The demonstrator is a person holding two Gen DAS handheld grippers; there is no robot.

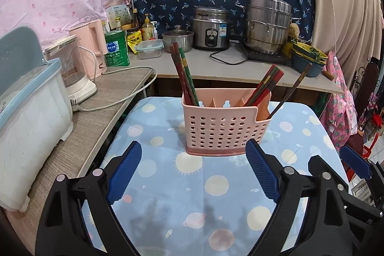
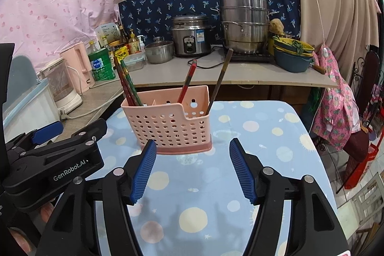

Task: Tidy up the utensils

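Observation:
A pink perforated utensil holder [image 1: 223, 128] stands on the blue planet-print tablecloth [image 1: 211, 184]; it also shows in the right wrist view [image 2: 171, 125]. Red and green chopsticks [image 1: 183, 73] lean in its left compartment, red ones [image 1: 265, 85] in the right, and a dark brown chopstick [image 1: 291, 92] in the low end pocket. My left gripper [image 1: 193, 174] is open and empty, just short of the holder. My right gripper [image 2: 192, 172] is open and empty, in front of the holder's right end. The left gripper's body [image 2: 55, 160] shows at the right view's left.
A grey counter [image 1: 216, 66] behind holds a rice cooker [image 1: 211, 28], steel steamer pot [image 1: 267, 23], small pot [image 1: 177, 40], bottles and a green can [image 1: 116, 47]. A white-blue dish bin [image 1: 28, 112] and blender [image 1: 74, 73] stand at left. Stacked bowls [image 1: 307, 59] sit at right.

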